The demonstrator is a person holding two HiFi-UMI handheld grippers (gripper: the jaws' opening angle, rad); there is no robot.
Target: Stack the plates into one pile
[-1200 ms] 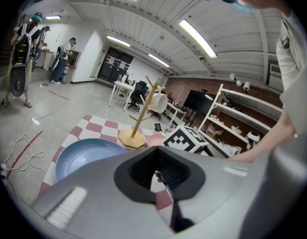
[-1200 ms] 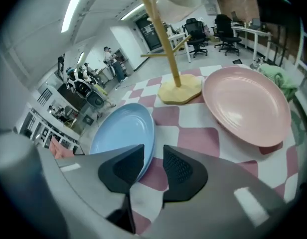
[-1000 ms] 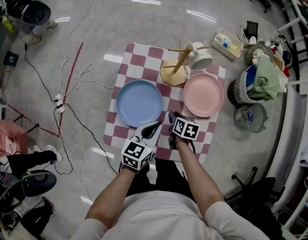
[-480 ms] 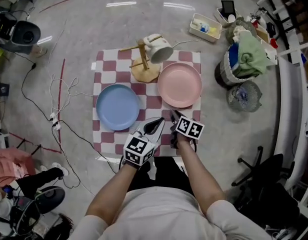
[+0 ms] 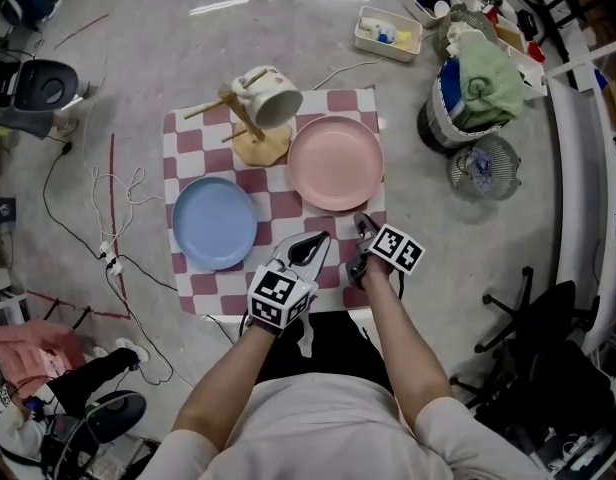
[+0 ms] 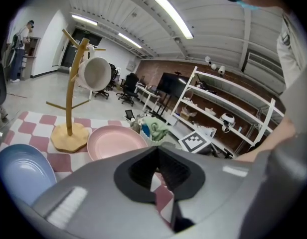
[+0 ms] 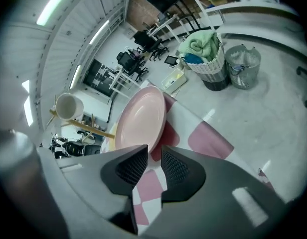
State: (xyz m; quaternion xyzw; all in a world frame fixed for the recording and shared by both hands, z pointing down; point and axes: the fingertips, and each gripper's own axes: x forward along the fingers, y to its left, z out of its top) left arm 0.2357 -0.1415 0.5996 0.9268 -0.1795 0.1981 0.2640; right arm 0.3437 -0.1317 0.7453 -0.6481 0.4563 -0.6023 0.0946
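On a red-and-white checkered cloth (image 5: 278, 208) lie a blue plate (image 5: 215, 223) at the left and a pink plate (image 5: 335, 162) at the right, apart from each other. My left gripper (image 5: 313, 246) hovers over the cloth's near part, between the two plates, shut and holding nothing. In the left gripper view, the left gripper (image 6: 154, 151) has the pink plate (image 6: 116, 141) ahead and the blue plate (image 6: 19, 171) at the left. My right gripper (image 5: 363, 226) sits just short of the pink plate's near rim. The right gripper (image 7: 153, 156) points at the pink plate (image 7: 141, 121), its jaws nearly together and empty.
A wooden mug tree (image 5: 250, 133) with a white mug (image 5: 271, 96) stands behind the plates. To the right on the floor are a basket with green cloth (image 5: 468, 93) and a wire bin (image 5: 483, 168). A white tray (image 5: 388, 33) lies beyond. Cables (image 5: 113, 218) run at the left, an office chair (image 5: 538, 338) at the right.
The head view has swung, so cloth and plates sit further left in frame. Both grippers stay at the cloth's near edge; the right one now lies closer to the pink plate's rim.
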